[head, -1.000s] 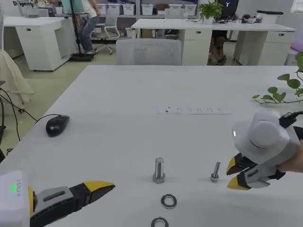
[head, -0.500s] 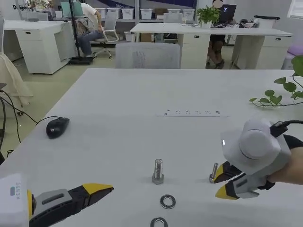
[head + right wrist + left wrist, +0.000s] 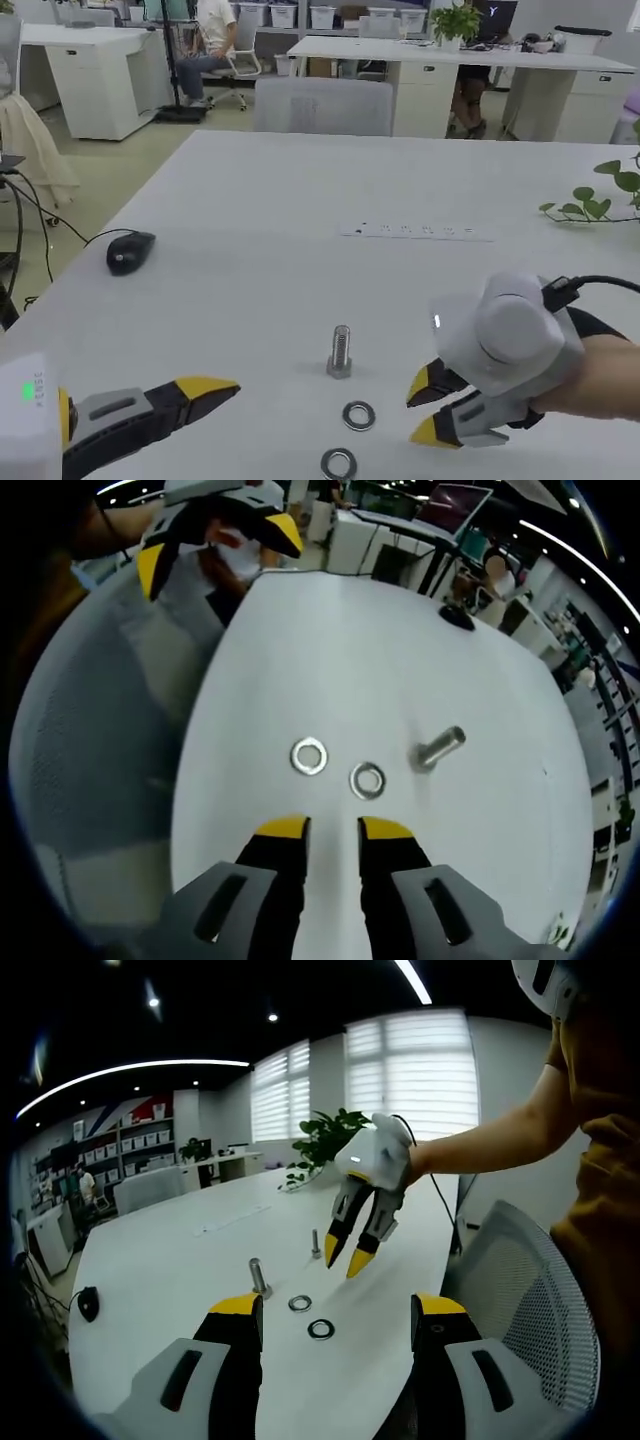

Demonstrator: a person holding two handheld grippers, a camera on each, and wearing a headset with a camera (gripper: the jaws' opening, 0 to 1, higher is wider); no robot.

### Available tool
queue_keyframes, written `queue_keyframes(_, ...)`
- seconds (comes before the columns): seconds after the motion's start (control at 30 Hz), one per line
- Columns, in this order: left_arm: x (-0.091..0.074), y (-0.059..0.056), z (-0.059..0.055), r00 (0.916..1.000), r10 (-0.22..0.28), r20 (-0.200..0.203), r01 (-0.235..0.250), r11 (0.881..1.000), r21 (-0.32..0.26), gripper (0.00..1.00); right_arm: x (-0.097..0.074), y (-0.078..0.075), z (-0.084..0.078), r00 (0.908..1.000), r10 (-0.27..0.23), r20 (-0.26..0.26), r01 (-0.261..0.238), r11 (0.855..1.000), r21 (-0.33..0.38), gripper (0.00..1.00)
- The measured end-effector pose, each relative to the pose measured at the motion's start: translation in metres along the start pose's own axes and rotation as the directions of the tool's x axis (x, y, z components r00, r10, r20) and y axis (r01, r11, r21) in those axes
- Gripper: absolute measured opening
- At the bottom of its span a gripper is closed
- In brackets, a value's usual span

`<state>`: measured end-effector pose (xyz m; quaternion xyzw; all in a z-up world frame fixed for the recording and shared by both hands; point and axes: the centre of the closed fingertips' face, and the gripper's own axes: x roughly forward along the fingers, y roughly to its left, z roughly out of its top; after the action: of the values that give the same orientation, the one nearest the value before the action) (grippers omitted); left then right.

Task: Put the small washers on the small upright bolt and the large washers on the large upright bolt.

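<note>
While our right gripper (image 3: pixel 420 414) hovers just beside the far washer (image 3: pixel 358 415), jaws narrowly parted and empty, our left gripper (image 3: pixel 335 1310) hangs low with jaws spread wide. Far washer and near washer (image 3: pixel 338 463) lie flat on the table (image 3: pixel 250 250) before the large bolt (image 3: pixel 340 351); the small bolt (image 3: pixel 316 1244) stands nearby.

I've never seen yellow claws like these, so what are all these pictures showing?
A person holds a pinching tool in each hand and wears a camera on the head. The head view looks down at the white table. The two round pictures come from cameras riding on the left tool and the right tool. On the table stand a big bolt and a small bolt, with two washers lying flat nearby. A mouse lies farther off. Both tools are open and hold nothing.
</note>
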<state>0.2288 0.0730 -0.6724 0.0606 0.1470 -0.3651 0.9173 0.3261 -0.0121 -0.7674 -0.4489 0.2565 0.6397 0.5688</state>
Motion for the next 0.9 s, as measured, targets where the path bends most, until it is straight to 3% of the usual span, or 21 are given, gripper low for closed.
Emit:
queue_keyframes(0.4, 0.000, 0.007, -0.003, 1.0000, 0.008, -0.003, -0.008, 1.000, -0.012, 0.59, 0.030, 0.015, 0.024, 0.9975, 0.062, 0.034, -0.062, 0.998, -0.012, 0.23)
queue_keyframes(0.73, 0.003, 0.010, -0.003, 1.0000, 0.007, 0.001, -0.007, 1.000, -0.015, 0.59, 0.059, 0.026, 0.027, 0.9926, 0.121, 0.004, -0.121, 0.993, -0.003, 0.27)
queue_keyframes(0.9, 0.002, 0.011, -0.003, 0.9999, 0.013, 0.004, -0.013, 1.000, -0.020, 0.59, 0.065, 0.023, 0.027, 0.9919, 0.127, 0.000, -0.127, 0.992, 0.008, 0.29)
